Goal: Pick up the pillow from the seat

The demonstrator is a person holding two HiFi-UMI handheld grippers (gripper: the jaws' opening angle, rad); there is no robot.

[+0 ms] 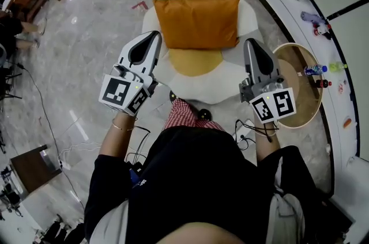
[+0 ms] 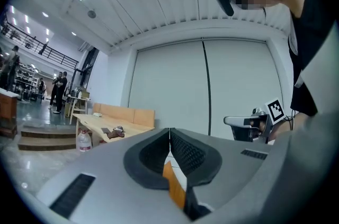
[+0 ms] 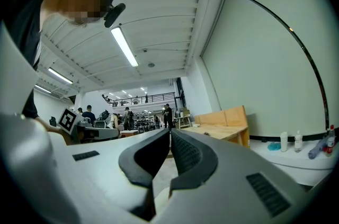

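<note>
Flanking the pillow (image 1: 197,22) on the seat (image 1: 230,84), the left gripper (image 1: 157,35) and right gripper (image 1: 249,42) are both clenched and empty. Each should open before pinching the soft edge nearest it.

You have the pillow (image 1: 197,21) ahead of you: a plump orange rectangle with its long side across the seat (image 1: 214,87), set toward the seat's far edge. The seat is white and rounded, with a yellow patch (image 1: 193,62) at its middle. The pillow's near edge covers the far side of that patch, and its corners reach close to the seat's left and right edges.
</note>
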